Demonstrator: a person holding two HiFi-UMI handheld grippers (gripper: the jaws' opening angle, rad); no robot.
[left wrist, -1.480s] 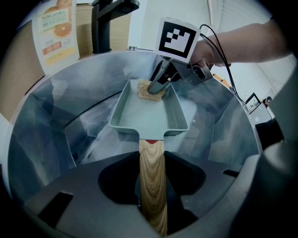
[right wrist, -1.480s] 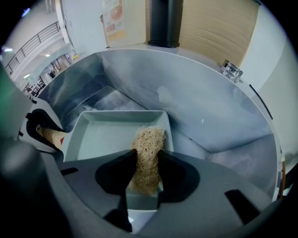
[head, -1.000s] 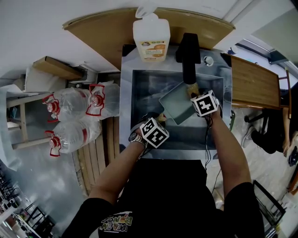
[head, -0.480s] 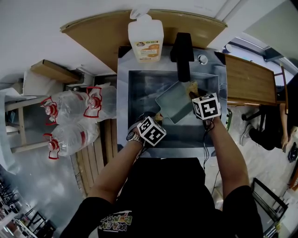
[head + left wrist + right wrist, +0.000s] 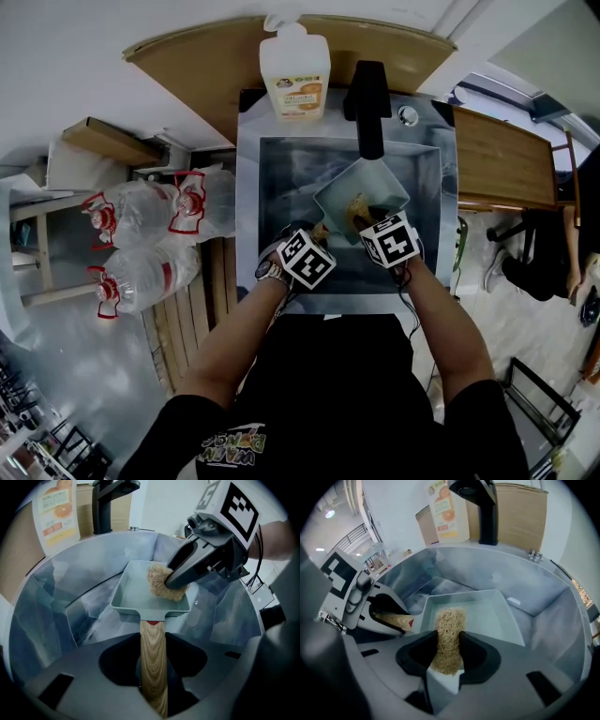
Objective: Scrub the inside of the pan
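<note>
A square grey-green pan (image 5: 373, 182) with a wooden handle (image 5: 153, 653) lies tilted in the steel sink (image 5: 281, 183). My left gripper (image 5: 322, 232) is at the pan's near left corner, shut on the handle. My right gripper (image 5: 366, 219) is shut on a tan fibrous scrubber (image 5: 447, 632). The scrubber's free end rests on the pan's inner floor near the handle side, seen as a tan wad (image 5: 158, 579) in the left gripper view. In the right gripper view the pan (image 5: 490, 613) lies just ahead of the jaws, and the left gripper (image 5: 389, 614) is at the left.
A black tap (image 5: 368, 103) overhangs the sink's far side. A soap bottle (image 5: 294, 75) stands behind the sink on a wooden top. Large water bottles (image 5: 141, 239) lie on the floor at the left. A wooden table (image 5: 506, 159) is at the right.
My right gripper has drawn the scrubber from the pan's far right edge back toward me, into the pan's middle. The left gripper and handle have stayed put.
</note>
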